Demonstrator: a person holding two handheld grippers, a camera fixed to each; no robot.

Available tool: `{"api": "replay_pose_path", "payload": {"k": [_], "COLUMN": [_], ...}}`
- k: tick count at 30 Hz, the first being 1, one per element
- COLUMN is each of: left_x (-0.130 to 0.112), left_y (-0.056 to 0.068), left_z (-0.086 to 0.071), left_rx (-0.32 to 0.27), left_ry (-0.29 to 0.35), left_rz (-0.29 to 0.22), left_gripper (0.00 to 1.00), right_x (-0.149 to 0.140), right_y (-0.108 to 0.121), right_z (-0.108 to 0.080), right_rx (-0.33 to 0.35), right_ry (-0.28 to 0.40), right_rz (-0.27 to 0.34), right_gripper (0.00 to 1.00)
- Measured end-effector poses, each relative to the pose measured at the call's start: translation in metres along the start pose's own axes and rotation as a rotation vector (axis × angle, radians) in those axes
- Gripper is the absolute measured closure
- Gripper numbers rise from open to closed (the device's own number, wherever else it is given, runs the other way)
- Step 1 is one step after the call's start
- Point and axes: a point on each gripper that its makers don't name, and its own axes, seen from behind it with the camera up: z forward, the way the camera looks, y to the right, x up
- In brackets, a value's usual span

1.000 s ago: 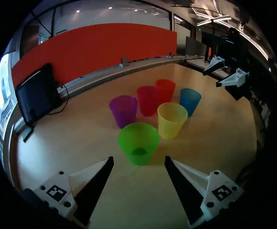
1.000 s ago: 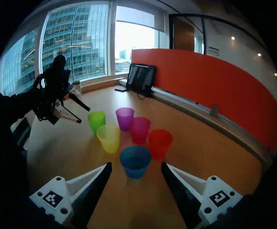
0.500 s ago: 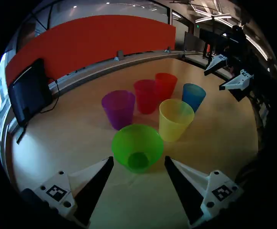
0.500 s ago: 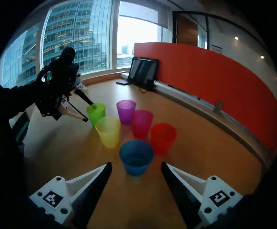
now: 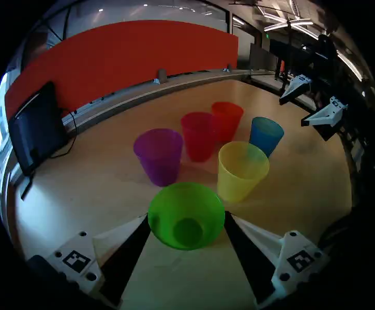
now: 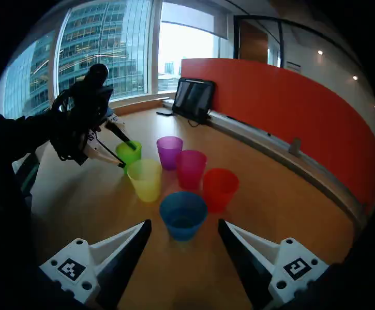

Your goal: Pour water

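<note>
Several coloured plastic cups stand clustered on a wooden table [image 5: 94, 191]. The green cup [image 5: 187, 206] sits upright between the fingers of my left gripper [image 5: 186, 217], which is open, its tips level with the cup's sides. Behind it are a yellow cup [image 5: 241, 170], a purple cup [image 5: 159, 155], two red cups [image 5: 198, 135] and a blue cup [image 5: 266, 135]. In the right gripper view the blue cup [image 6: 183, 214] stands just ahead of my open right gripper [image 6: 183, 224]. The left gripper [image 6: 126, 156] flanks the green cup [image 6: 133, 153] there. I cannot see water in any cup.
A black laptop [image 5: 34, 132] stands at the table's far edge by a low ledge under an orange wall [image 5: 125, 51]. The right gripper [image 5: 292, 112] hovers beyond the blue cup. A dark sleeve [image 6: 21, 139] holds the left gripper. Tall windows [image 6: 99, 51] lie behind.
My left gripper has moved forward, so the green cup now lies between its fingers instead of ahead of them. The right gripper has barely shifted and stays open.
</note>
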Motion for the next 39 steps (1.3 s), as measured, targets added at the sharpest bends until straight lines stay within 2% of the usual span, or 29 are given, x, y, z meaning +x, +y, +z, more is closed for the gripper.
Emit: {"api": "replay_pose_path", "payload": {"k": [3,7,15,27,39], "left_x": [0.000,0.000,0.003,0.020,0.041], "left_y": [0.000,-0.001,-0.003,-0.005,0.000], "left_z": [0.000,0.000,-0.004,-0.030,-0.057], "left_rx": [0.005,0.010,0.021,0.035,0.051], "left_ry": [-0.001,-0.001,0.016,0.078,0.153], "left_rz": [0.010,0.015,0.009,-0.018,-0.018], "left_gripper": [0.01,0.13,0.13,0.13,0.13], "right_x": [-0.001,-0.002,-0.011,-0.026,-0.026], "right_y": [0.002,0.002,0.003,0.002,-0.001], "right_z": [0.000,0.002,0.010,0.040,0.070], "right_rx": [-0.001,0.000,0.003,0.009,0.025], "right_ry": [-0.001,-0.001,-0.022,-0.066,-0.090], "right_rz": [0.004,0.007,0.005,-0.014,-0.019], "right_gripper": [0.00,0.00,0.00,0.00,0.00]}}
